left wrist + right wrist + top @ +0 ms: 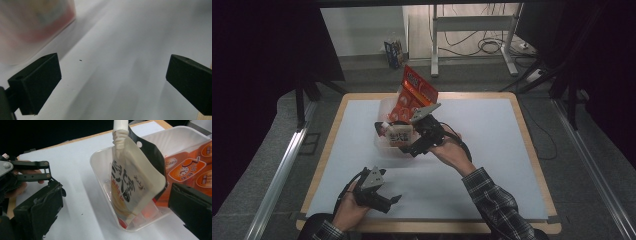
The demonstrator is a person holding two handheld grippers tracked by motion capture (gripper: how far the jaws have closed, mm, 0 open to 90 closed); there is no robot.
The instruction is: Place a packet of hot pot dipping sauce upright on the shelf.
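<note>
A clear plastic tub (382,142) stands near the middle of the white-covered table (492,140). In it a cream spout pouch (132,182) with dark lettering stands tilted, and an orange snack bag (414,92) leans behind it. My right gripper (115,205) is open wide. Its jaws stand on either side of the pouch (399,135) and the tub's near wall (105,202), and the pads touch neither. The high view shows this gripper (408,141) at the tub's right side. My left gripper (391,202) rests open near the front edge, with bare sheet between its jaws (112,75).
Wooden board edges (532,150) frame the white sheet. Open sheet lies to the right and front of the tub. A blurred tub corner (32,25) shows at the upper left of the left gripper view. Beyond the table are a metal stand (472,30), cables and a small box (394,52).
</note>
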